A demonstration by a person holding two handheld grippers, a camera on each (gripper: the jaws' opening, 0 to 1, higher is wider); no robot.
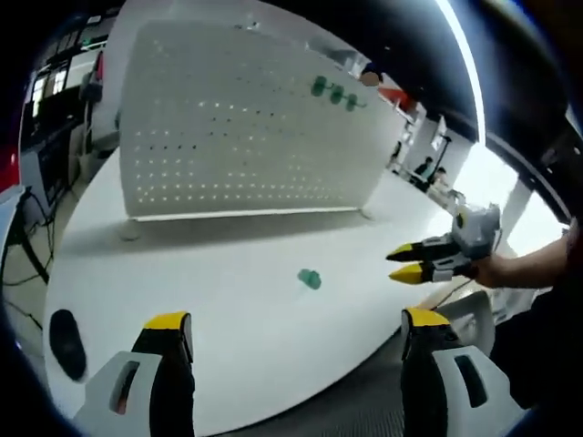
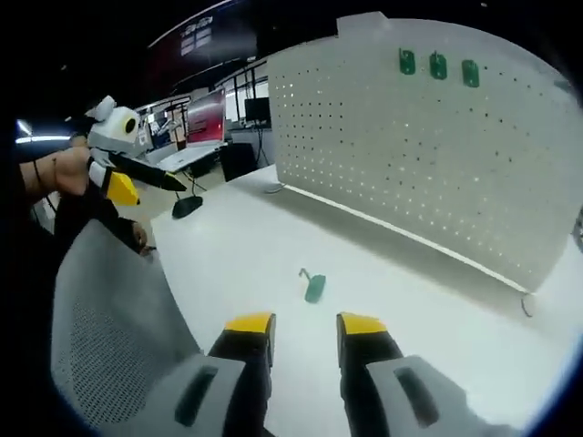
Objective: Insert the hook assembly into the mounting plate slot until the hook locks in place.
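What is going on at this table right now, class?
A person holds a gripper in each hand over a white table. A green hook lies loose on it, untouched. Three green hooks already hang on the upright pegboard. The left gripper is open and empty; the right gripper hovers near the loose hook, jaws slightly apart.

the left gripper [image 1: 296,320] rises from the bottom with its yellow-tipped jaws wide apart and nothing between them. beyond them a green hook [image 1: 310,279] lies loose on the white table [image 1: 228,273]. a white pegboard [image 1: 246,127] stands upright behind, three green hooks [image 1: 333,93] near its top. the right gripper [image 1: 408,262] enters from the right, hand-held.
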